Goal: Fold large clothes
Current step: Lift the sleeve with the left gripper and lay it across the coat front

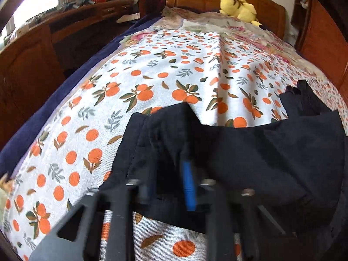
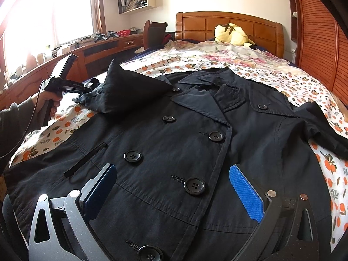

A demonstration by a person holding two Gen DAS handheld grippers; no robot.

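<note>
The black coat [image 2: 174,152] lies face up on the orange-print bedspread [image 1: 152,69], its left sleeve [image 2: 121,91] pinched in your left gripper [image 1: 171,174], whose jaws are closed on the cloth. Your right gripper [image 2: 171,193] hovers wide open, holding nothing. If the pinch is thin, the sleeve may slip out and fall crooked

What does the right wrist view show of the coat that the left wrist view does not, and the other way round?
Only the right wrist view shows the black coat whole: buttoned front, collar, and the left gripper lifting one sleeve, held in a hand. It also shows the right gripper open above the coat front. Only the left wrist view shows the left gripper up close, shut on dark cloth. Both share the orange-print sheet, the wooden headboard and the yellow plush toy.
</note>
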